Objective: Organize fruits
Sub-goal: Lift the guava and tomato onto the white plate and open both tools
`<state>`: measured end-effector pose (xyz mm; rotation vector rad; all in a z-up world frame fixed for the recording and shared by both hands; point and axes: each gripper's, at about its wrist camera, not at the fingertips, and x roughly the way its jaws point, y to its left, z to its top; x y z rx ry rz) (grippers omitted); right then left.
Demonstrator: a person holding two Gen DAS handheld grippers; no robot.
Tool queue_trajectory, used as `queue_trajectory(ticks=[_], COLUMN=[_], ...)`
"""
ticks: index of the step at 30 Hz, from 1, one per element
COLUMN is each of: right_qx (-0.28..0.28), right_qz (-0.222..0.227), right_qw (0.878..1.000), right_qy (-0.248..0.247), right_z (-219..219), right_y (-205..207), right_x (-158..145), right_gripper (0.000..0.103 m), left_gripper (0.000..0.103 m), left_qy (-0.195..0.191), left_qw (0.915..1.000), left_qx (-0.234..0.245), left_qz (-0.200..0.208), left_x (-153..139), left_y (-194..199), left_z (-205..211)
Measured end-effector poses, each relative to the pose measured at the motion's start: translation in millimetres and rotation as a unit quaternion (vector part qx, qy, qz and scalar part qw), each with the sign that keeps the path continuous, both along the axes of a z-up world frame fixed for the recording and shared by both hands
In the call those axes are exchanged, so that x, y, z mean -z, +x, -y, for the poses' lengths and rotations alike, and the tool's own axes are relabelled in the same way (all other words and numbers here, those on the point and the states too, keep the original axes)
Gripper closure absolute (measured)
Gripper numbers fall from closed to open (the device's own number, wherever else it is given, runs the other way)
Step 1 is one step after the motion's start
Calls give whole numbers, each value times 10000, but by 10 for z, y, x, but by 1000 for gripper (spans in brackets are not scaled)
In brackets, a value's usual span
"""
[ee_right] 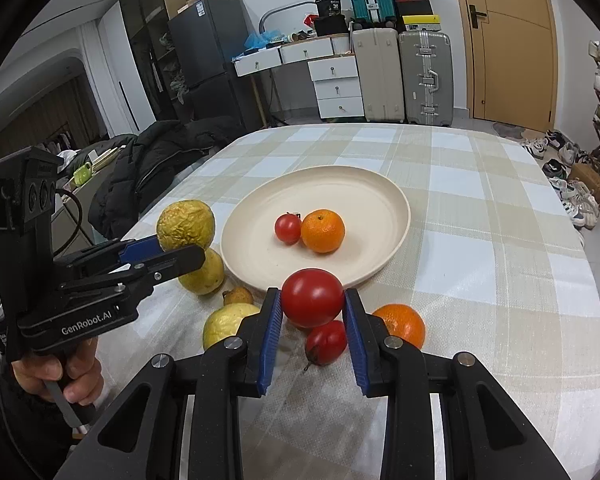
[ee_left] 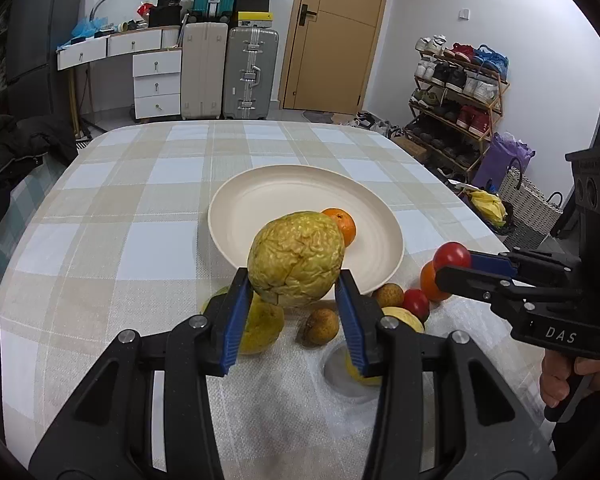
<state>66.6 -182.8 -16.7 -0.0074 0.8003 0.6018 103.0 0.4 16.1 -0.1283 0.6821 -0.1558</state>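
My left gripper [ee_left: 296,280] is shut on a wrinkled yellow-green fruit [ee_left: 296,258], lifted just in front of the cream plate [ee_left: 260,200]. That fruit [ee_right: 185,224] and left gripper [ee_right: 176,250] also show at the left of the right wrist view. My right gripper [ee_right: 312,300] is shut on a red tomato [ee_right: 312,297], held above the table near the plate's [ee_right: 380,192] front rim. On the plate lie a small tomato [ee_right: 288,229] and an orange [ee_right: 323,231]. In the left wrist view the right gripper [ee_left: 456,264] holds the tomato [ee_left: 453,254] at the right.
Loose fruit lies on the checked cloth before the plate: yellow-green fruits [ee_right: 204,276] [ee_right: 226,322], a small brown one [ee_right: 238,296], a dark red tomato [ee_right: 326,342] and an orange [ee_right: 404,324]. A dark jacket [ee_right: 156,160] lies off the table's left edge.
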Motion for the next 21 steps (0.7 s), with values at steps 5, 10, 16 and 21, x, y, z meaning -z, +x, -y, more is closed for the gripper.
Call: queue_trajectory(ticks=[5,10,16,21], right_qx=[6,21,75,107], right_qz=[34,39,-3,-88], right_qw=[10000,10000,10000,9999], right_qy=[-18,-21,1,-1], right_z=[-31,-52,-84,-120], right_y=[52,107,206,303], right_x=[-30,-41,-32,19], right_gripper=[71,71,71,71], left_gripper=[64,63,63,63], left_qy=[22,64,103,183], left_qw=[10000,9999,9997,9995], left_qx=[43,97,122,134], left_qz=[-22,-77,-174,-233], left_x=[20,52,120,177], left_y=[113,201,319,400], left_z=[63,152,207,247])
